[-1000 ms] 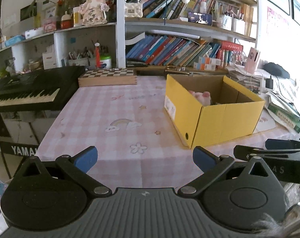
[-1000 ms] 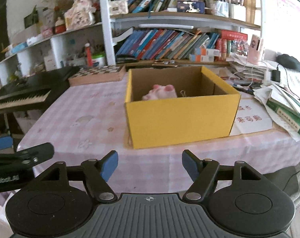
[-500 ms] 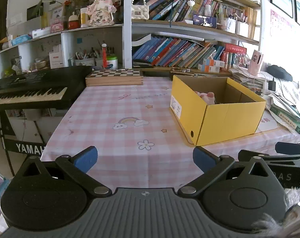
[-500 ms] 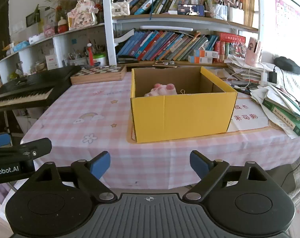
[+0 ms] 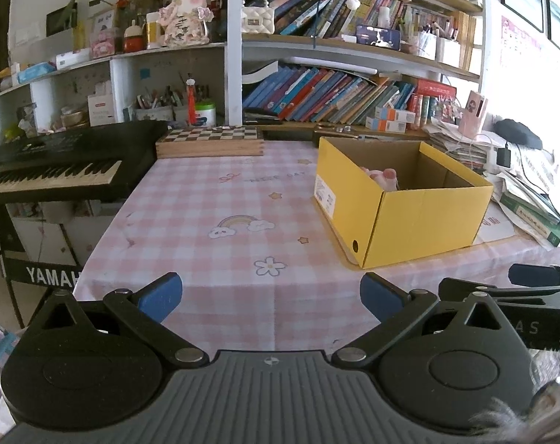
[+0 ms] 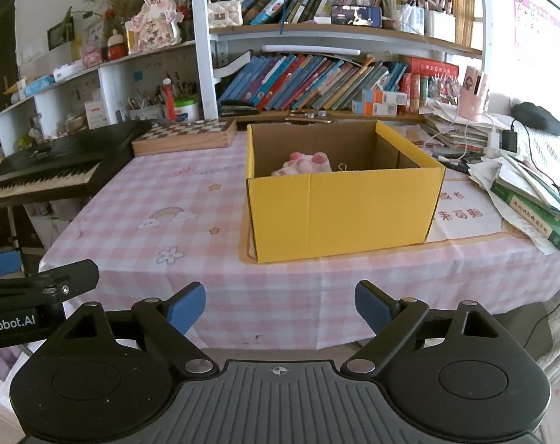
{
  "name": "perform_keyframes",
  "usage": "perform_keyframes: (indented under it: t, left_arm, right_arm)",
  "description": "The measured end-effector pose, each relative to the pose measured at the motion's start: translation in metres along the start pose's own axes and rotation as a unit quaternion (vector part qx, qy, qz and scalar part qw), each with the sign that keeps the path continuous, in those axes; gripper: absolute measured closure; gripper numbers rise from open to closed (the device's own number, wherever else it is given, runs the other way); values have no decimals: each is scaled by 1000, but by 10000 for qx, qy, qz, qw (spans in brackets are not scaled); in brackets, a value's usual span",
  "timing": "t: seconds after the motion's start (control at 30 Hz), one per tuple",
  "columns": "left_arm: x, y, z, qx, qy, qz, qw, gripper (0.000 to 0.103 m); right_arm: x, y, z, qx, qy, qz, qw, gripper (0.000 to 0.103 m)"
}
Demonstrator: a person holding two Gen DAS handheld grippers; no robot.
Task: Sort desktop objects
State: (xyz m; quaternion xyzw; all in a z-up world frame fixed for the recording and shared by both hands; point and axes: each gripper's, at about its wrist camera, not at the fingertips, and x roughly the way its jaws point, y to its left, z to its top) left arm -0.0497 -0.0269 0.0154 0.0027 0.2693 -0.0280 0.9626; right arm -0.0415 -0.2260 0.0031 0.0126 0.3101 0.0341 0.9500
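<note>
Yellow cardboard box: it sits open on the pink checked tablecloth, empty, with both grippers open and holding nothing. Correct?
Not empty. The yellow cardboard box holds a pink plush toy, clearest in the right wrist view. The rest stands: open, on the pink checked tablecloth, both grippers open, empty.

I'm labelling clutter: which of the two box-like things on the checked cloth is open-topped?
The yellow cardboard box, open with a pink plush toy inside; the wooden chessboard case is closed.

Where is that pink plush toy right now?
The pink plush toy lies inside the open yellow box on the checked tablecloth, at the box's left side in the right wrist view, in front of the bookshelf.
</note>
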Motion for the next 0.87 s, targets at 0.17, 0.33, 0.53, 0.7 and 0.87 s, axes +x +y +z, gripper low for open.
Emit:
perform_keyframes:
  t: [0.17, 0.33, 0.53, 0.7, 0.87]
  left_arm:
    - [1, 0, -1, -20, 28, 4, 10000, 0]
    - [3, 2, -1, -27, 57, 1, 10000, 0]
    - [4, 2, -2, -46, 63, -25, 10000, 0]
    - [6, 1, -4, -27, 37, -52, 10000, 0]
    - [8, 1, -3, -42, 69, -69, 9999, 0]
  right_arm:
    - [1, 2, 1, 0, 38, 5, 10000, 13]
    - [3, 3, 1, -7, 59, 10, 10000, 13]
    - [4, 3, 1, -2, 76, 8, 10000, 13]
    - [7, 3, 1, 22, 131, 4, 9999, 13]
    - [11, -2, 1, 44, 186, -7, 9998, 13]
